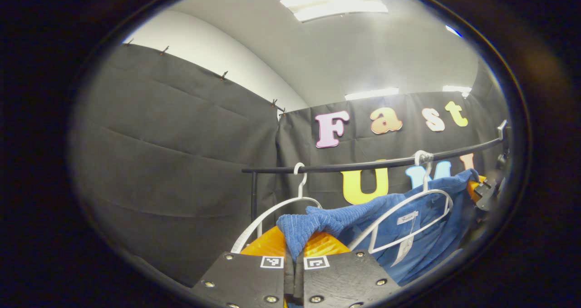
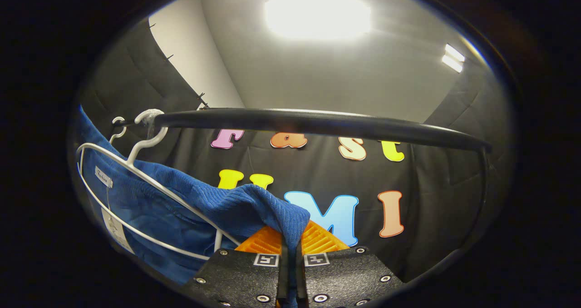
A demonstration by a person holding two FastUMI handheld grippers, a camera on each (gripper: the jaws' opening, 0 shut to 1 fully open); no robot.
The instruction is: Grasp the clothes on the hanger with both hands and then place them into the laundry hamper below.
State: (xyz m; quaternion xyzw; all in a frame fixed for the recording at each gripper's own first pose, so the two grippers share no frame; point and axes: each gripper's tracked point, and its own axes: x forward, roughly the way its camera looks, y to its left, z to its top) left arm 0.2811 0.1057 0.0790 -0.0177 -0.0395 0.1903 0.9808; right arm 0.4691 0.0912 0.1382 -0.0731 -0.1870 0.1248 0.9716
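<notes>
We have both claws, left gripper [image 1: 294,253] and right gripper [image 2: 290,249], pinched on the blue shirt [image 1: 408,226], apparently off its hanger [image 1: 408,221]; fabric snagging that wire could tug it loose.

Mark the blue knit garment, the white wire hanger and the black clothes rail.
blue knit garment [image 2: 254,203]: right gripper view, ribbed fold above the fingers.
white wire hanger [image 1: 411,199]: left gripper view, upper arm.
black clothes rail [image 2: 317,122]: right gripper view, mid-bar.
</notes>
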